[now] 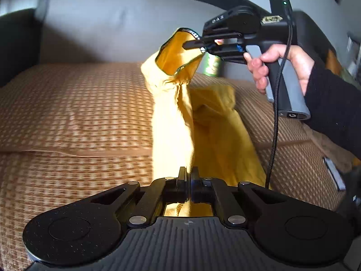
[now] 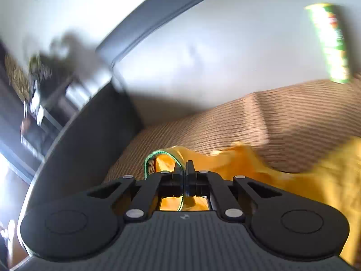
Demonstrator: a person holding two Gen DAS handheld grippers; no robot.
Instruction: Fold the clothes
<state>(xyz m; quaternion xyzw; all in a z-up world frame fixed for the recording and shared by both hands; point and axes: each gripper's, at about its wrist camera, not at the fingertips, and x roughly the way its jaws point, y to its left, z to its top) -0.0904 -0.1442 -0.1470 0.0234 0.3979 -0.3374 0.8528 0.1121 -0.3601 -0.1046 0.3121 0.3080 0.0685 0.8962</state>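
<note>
Closest to the left wrist lens, the left gripper (image 1: 189, 171) has its two fingers pressed together on a fold of the yellow garment (image 1: 173, 122), which rises from the pinch in a taut band. Cloth also shows through the gap behind the fingers, so where the fold ends is hidden. Higher up, the right gripper (image 1: 194, 45) pinches the rim of a dark-edged opening in the same garment; whether that opening is a cuff or a neckline cannot be told. A hand (image 1: 277, 65) in a black sleeve (image 1: 334, 106) grips its handle, with a black cable (image 1: 274, 135) hanging down from it. Below lies a woven tan cover (image 1: 74, 113) on a sofa with a grey backrest (image 1: 117, 22). A green can (image 1: 212, 64) is mostly hidden behind the right gripper.

From the right wrist view, tilted and smeared by motion blur, the right gripper (image 2: 189, 169) has its fingers closed on the green-stitched rim of the garment (image 2: 225, 160), and yellow cloth spills to the right until the frame cuts it off. Only this view shows the whole can (image 2: 329, 45), standing against the backrest (image 2: 203, 52) at the back of the tan cover (image 2: 282, 117). Dark furniture (image 2: 40, 94) at left is too blurred to identify. The left gripper does not appear in it.
</note>
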